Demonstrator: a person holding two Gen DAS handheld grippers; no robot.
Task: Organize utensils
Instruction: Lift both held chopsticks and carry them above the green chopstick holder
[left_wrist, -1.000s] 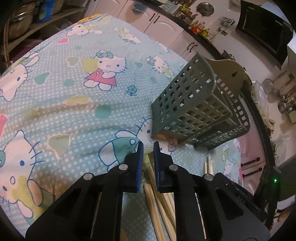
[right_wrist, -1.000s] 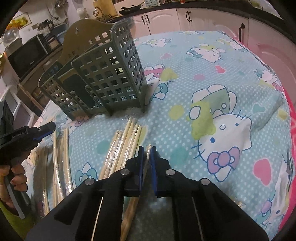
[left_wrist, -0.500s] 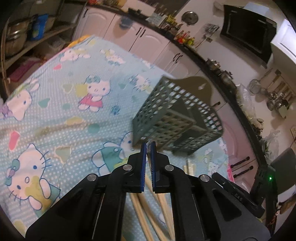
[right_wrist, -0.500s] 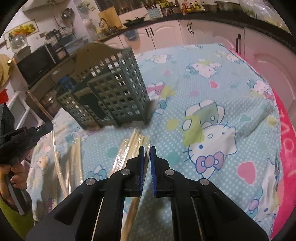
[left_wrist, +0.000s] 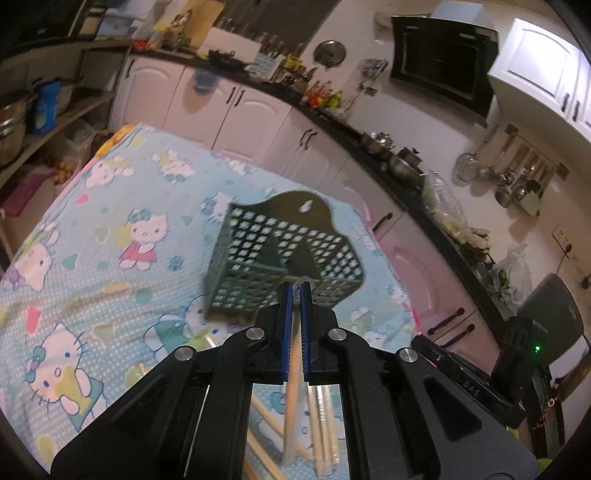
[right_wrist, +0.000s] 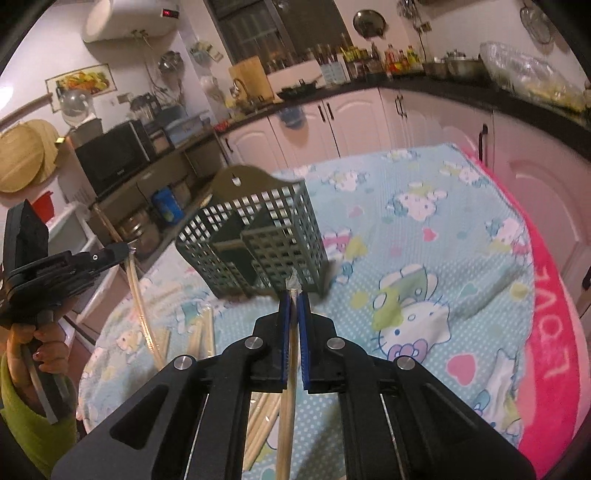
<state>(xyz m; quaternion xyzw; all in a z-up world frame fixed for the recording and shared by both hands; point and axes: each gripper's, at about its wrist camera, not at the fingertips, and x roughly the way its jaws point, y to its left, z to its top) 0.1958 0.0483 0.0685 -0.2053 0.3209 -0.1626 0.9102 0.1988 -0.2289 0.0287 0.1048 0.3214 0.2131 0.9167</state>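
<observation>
Chopsticks are what I am sorting here, each pair wrapped in clear plastic, and I have one pair in each tool. In the left wrist view my left gripper (left_wrist: 294, 291) is clamped on a wrapped pair (left_wrist: 291, 373), lifted off the table, its tip poking just past the fingertips and aimed at the green caddy (left_wrist: 284, 258) standing near the far right corner of the table (left_wrist: 92, 295). More chopsticks (left_wrist: 321, 435) lie on the cloth below the gripper, at the near edge. In the right wrist view my right gripper (right_wrist: 294, 301) is likewise closed on its own pair (right_wrist: 288, 387), the wrapper's crimped end sticking out towards the caddy (right_wrist: 255, 251), with loose pairs (right_wrist: 201, 336) on the cloth to the left. The left gripper (right_wrist: 118, 253) shows at the left edge, its pair hanging down at a slant. I judge the step to be carrying both pairs to the caddy. To do it well I would tip each pair upright, bring it over one open compartment, lower the end inside, then release, one hand at a time so the light caddy does not tip.
</observation>
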